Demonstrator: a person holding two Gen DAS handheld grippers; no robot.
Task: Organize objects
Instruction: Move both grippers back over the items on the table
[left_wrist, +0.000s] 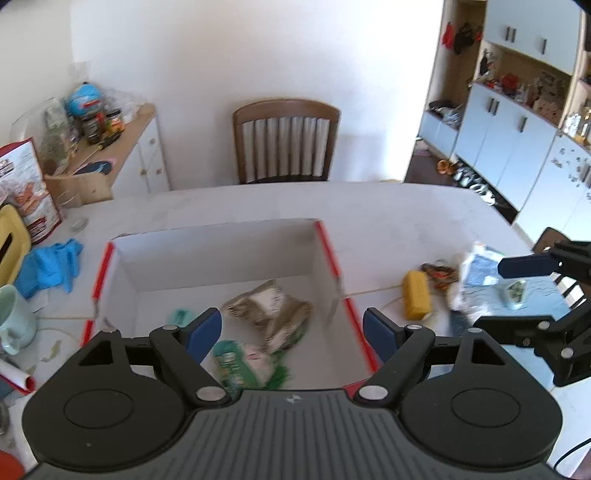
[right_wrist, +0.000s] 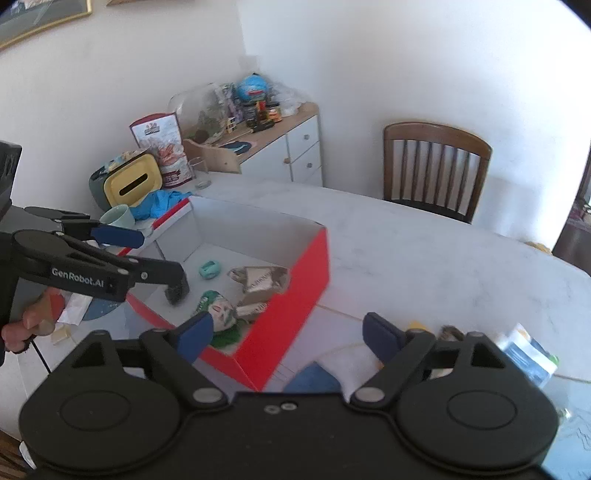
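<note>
The red box (left_wrist: 218, 258), white inside, sits open-topped on the pale table (left_wrist: 388, 214) in the left wrist view. Its near wall is cut off behind the left gripper (left_wrist: 291, 328), whose blue-padded jaws stand spread wide with nothing between them, above the box. Inside lie a crumpled brownish packet (left_wrist: 269, 306), a green-and-white wrapper (left_wrist: 240, 362) half hidden by the gripper body, and a small teal thing (left_wrist: 181, 315); motion blur smears them all. To the right of the box lie a yellow block (left_wrist: 415, 295) and a blurred white-and-blue bag (left_wrist: 480, 280), partly behind the right gripper (left_wrist: 509, 291), which reaches in sideways. A blue cloth (left_wrist: 51, 267) and a pale mug (left_wrist: 13, 317) lie on the left.

From the right wrist view, the red box (right_wrist: 295, 295) shows its red outer wall, with the packet (right_wrist: 260, 278) and wrapper (right_wrist: 219, 314) inside. The right gripper (right_wrist: 288, 334) is released, empty, over the box's near corner. The left gripper (right_wrist: 155, 258), held by a hand (right_wrist: 29, 321), reaches in over the box's left side.
</note>
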